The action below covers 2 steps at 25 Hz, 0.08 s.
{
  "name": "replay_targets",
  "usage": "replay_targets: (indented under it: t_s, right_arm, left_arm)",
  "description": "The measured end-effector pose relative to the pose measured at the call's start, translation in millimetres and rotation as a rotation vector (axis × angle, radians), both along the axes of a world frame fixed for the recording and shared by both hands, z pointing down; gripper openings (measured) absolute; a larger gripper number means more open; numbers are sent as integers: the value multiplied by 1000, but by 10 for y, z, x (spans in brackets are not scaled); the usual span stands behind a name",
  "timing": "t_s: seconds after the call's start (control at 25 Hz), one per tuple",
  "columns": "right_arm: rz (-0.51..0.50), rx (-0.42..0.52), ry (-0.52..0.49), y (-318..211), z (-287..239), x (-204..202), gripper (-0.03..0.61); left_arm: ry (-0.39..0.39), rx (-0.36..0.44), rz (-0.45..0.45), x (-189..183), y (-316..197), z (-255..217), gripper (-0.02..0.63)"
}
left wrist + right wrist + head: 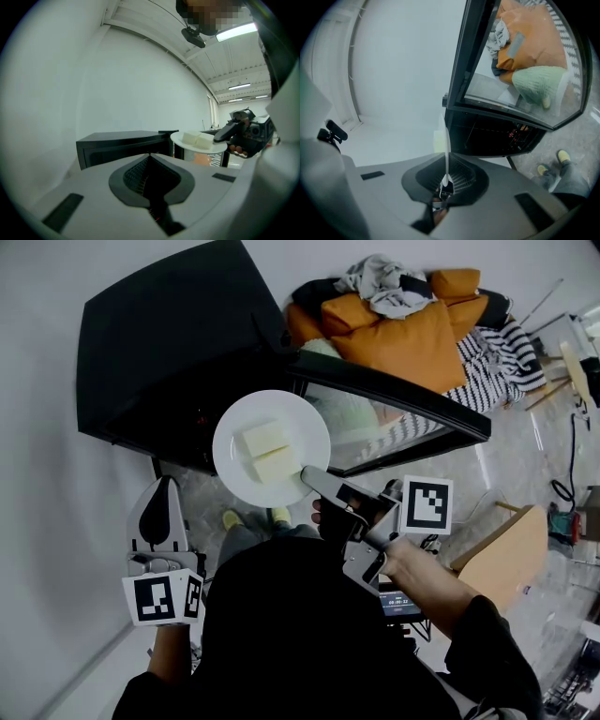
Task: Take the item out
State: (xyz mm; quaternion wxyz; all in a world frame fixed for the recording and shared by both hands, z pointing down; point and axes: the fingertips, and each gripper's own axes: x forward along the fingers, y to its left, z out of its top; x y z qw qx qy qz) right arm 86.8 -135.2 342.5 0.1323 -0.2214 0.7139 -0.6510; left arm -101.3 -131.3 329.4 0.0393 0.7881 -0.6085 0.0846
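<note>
At the frame's centre, the right gripper pinches a white plate by its rim, level so the pale blocks don't slide, just outside the open black oven. At lower left, the left gripper hangs empty, jaws pressed together.

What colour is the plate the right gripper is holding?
White; the plate shows best in the head view.

plate white | blocks pale cream | oven black | cushion orange | cloth — black-and-white stripes
</note>
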Motion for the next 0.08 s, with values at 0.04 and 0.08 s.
replay_targets:
  t_s: [0.04,0.08]
  right_arm:
    - [-1,0,-1,6,-2,-2,18]
    - [-1,-1,-2,13,-3,-4,18]
  left_arm:
    - [-1,1,4,13,9,-2,8]
    - [-1,1,8,26,18,-4,9]
